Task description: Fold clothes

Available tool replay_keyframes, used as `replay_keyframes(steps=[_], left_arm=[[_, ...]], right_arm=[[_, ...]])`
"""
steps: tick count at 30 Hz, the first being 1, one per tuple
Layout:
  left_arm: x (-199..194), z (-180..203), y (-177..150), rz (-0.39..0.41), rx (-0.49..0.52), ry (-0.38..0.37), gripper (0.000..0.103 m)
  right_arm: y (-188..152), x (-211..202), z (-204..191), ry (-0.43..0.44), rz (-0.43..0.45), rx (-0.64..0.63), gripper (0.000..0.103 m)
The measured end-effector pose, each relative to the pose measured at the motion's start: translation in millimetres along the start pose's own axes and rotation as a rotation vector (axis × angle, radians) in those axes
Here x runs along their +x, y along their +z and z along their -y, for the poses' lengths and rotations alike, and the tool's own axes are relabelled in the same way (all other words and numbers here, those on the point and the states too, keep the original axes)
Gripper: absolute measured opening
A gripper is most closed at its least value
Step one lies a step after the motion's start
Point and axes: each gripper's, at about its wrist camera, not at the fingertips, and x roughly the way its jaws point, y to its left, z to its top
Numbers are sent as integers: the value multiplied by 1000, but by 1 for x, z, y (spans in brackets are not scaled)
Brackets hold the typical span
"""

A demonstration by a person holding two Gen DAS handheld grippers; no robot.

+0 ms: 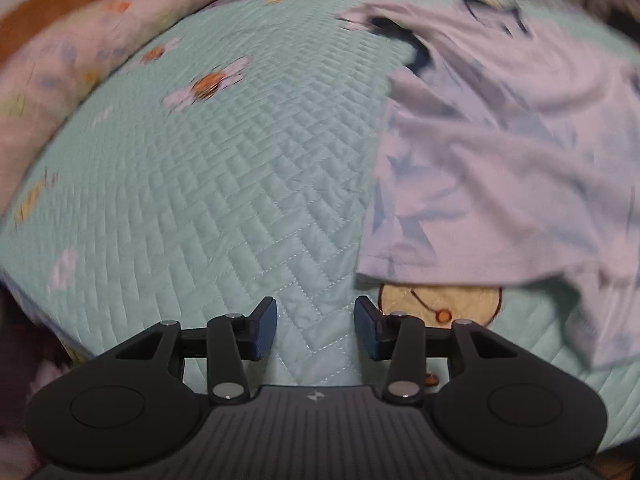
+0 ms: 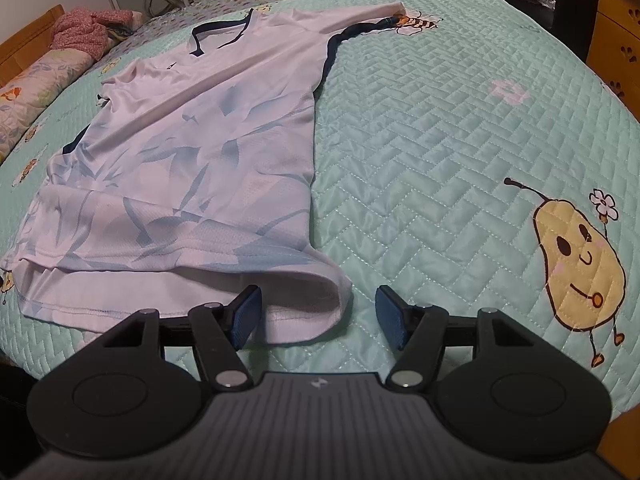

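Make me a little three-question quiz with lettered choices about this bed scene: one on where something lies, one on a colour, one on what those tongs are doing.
1. Seen from the right wrist view, where is the pear cartoon relative to the shirt?
A. To its right
B. Under its collar
C. To its left

2. What colour is the shirt's collar trim?
A. Red
B. Dark navy
C. Yellow

3. What state are the right tongs in?
A. Shut on the shirt
B. Shut on nothing
C. Open

Answers: 1 A, the pear sits on bare quilt right of the shirt. 2 B, the neckline band is dark navy. 3 C, the two blue pads stand apart, the shirt hem just beyond them.
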Motion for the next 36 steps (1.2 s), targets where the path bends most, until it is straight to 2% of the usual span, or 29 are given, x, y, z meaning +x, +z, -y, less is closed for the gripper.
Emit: replay_keyframes(steps=[3, 4, 6, 12, 16, 17, 21, 24, 33, 34, 36], left_arm=[[3, 13, 2, -5, 160, 12, 42], [3, 16, 3, -8, 218, 4, 35], [-1, 18, 5, -9, 306, -64, 27], [-21, 38, -7, 74, 538, -257, 25], [-23, 49, -30, 204, 675, -230, 27], [-24, 48, -32, 224, 678, -228, 28], [-23, 41, -35, 259, 647, -213, 42], [-24, 44, -30, 245, 658, -200, 42], [-24, 84, -55, 404, 999, 4, 42], [-25, 86, -57, 421, 1021, 18, 42], [-28, 85, -52, 428, 987, 0, 43]], right_arm=[[0, 0, -1, -1, 0, 0, 66], [0, 0, -1, 0, 0, 0, 66], [0, 0, 1, 4, 1, 4, 66], [0, 1, 1, 9, 2, 17, 66], [1, -1, 4, 19, 1, 29, 66], [2, -1, 5, 24, 1, 35, 66], [2, -1, 9, 35, 3, 61, 66], [2, 0, 7, 28, 4, 58, 66], [0, 0, 8, 31, 10, 62, 66], [0, 0, 8, 32, 10, 62, 66], [0, 0, 8, 34, 11, 63, 66]])
